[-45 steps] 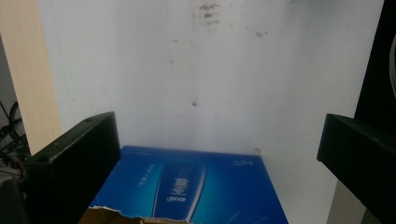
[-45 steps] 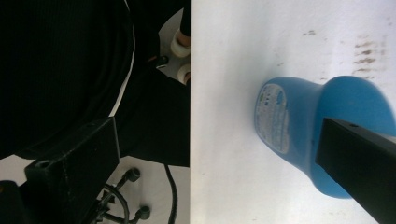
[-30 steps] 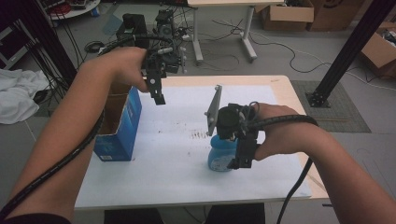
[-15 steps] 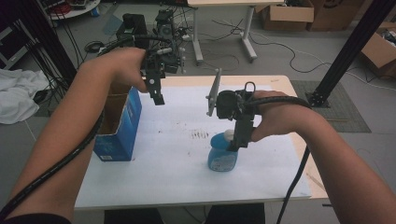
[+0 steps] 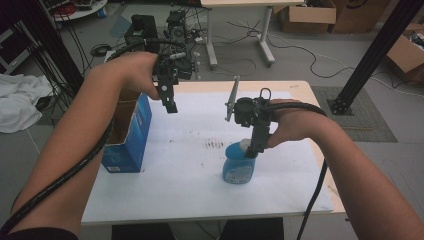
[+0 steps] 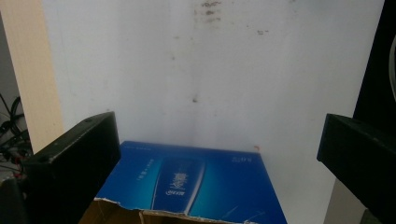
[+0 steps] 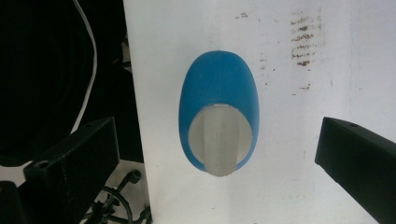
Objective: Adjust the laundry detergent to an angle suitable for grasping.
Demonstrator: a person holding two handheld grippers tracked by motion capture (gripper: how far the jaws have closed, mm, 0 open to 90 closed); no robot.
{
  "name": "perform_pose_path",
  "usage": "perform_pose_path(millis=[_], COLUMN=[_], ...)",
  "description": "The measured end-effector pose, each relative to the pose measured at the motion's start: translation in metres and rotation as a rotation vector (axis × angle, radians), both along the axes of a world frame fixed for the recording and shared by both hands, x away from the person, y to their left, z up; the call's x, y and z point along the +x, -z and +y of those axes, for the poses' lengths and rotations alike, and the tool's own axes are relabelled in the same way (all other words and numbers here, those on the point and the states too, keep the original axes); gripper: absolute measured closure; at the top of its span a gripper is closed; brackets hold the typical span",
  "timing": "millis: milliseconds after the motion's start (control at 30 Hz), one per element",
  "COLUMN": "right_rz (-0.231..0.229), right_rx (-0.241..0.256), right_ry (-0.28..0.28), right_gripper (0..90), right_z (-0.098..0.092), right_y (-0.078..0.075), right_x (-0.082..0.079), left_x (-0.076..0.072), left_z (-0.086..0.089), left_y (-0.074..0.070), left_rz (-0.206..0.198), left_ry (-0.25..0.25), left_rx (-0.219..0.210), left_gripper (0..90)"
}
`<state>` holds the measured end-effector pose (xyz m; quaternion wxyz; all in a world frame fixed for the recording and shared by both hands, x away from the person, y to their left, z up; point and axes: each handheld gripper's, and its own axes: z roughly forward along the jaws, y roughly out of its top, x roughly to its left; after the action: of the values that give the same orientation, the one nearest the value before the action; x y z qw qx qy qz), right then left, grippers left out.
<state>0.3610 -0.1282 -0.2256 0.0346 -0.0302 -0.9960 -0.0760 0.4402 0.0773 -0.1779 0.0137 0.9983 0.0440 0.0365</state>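
A blue bottle [image 5: 239,169] with a white cap [image 7: 219,142] stands upright on the white table cover [image 5: 200,170], right of centre. My right gripper [image 5: 255,149] hangs just over its top, open, with one jaw on each side of the cap and a gap to both. In the right gripper view the bottle [image 7: 218,88] is seen from above, between the wide-open jaws of the right gripper [image 7: 219,140]. My left gripper [image 5: 170,104] is held high at the back left, open and holding nothing. An open blue cardboard box [image 5: 129,142] lies below the left gripper [image 6: 219,135].
The blue box [image 6: 187,179] has a torn top edge and stands at the table's left edge. A grey plate [image 5: 231,97] sticks up from the right gripper. Dark smudges [image 5: 215,144] mark the cover. Cables, desks and cardboard boxes stand on the floor beyond the table.
My right gripper has risen from beside the bottle's body to just above its cap. The bottle has stayed in place. The left gripper has barely moved.
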Motion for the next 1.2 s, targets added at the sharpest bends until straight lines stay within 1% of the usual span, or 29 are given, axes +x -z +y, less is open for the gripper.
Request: perform_pose_path(millis=[33,100,200,233,333,367,433,500,533,600,667,700,967,1133,1200], right_rz=[0.0,0.009,0.013,0.018,0.02,0.024,0.028,0.031,0.031,0.034,0.035,0.036,0.044,0.031,0.026], right_rx=[0.0,-0.004,-0.013,-0.019,-0.019,-0.026,-0.026,-0.022,-0.022,-0.024,-0.029,-0.033,-0.041,-0.06,-0.071], right_ry=[0.0,0.004,0.004,0.004,0.0,-0.001,-0.001,0.001,0.001,0.003,0.002,0.002,-0.006,-0.01,-0.015], right_gripper=[0.0,0.0,0.0,0.0,0.0,0.0,0.0,0.0,0.0,0.0,0.0,0.0,0.0,0.0,0.0], right_z=[0.0,0.0,0.001,0.002,0.002,0.003,0.003,0.002,0.002,0.001,0.001,0.001,0.003,0.006,0.008], right_y=[0.0,0.005,0.012,0.018,0.022,0.028,0.029,0.034,0.034,0.039,0.04,0.044,0.051,0.056,0.059], right_x=[0.0,0.001,0.003,0.004,0.004,0.004,0.004,0.005,0.005,0.005,0.005,0.005,0.003,0.001,-0.001], left_x=[0.0,0.0,0.0,0.0,-0.002,-0.002,-0.002,-0.002,-0.002,-0.002,-0.002,-0.002,-0.003,-0.003,-0.003], left_z=[0.0,0.0,-0.001,-0.001,-0.003,-0.003,-0.004,-0.003,-0.003,-0.003,-0.003,-0.003,-0.002,-0.001,0.0], left_y=[0.0,0.001,0.001,0.0,0.0,0.0,0.0,0.0,0.0,0.002,0.003,0.004,0.004,0.005,0.005], left_rz=[0.0,0.0,0.0,-0.001,-0.001,-0.004,-0.003,-0.002,-0.002,-0.001,0.001,0.003,0.002,0.002,0.002], left_ry=[0.0,-0.008,-0.006,-0.003,0.005,0.004,0.007,0.007,0.008,0.007,0.004,0.005,0.004,0.005,0.004], left_rx=[0.0,-0.004,0.003,0.002,0.003,0.001,0.008,0.007,0.008,0.005,0.007,0.008,0.009,-0.001,0.002], left_gripper=[0.0,0.0,0.0,0.1,0.0,0.1,0.0,0.0,0.0,0.1,0.0,0.0,0.0,0.0,0.0])
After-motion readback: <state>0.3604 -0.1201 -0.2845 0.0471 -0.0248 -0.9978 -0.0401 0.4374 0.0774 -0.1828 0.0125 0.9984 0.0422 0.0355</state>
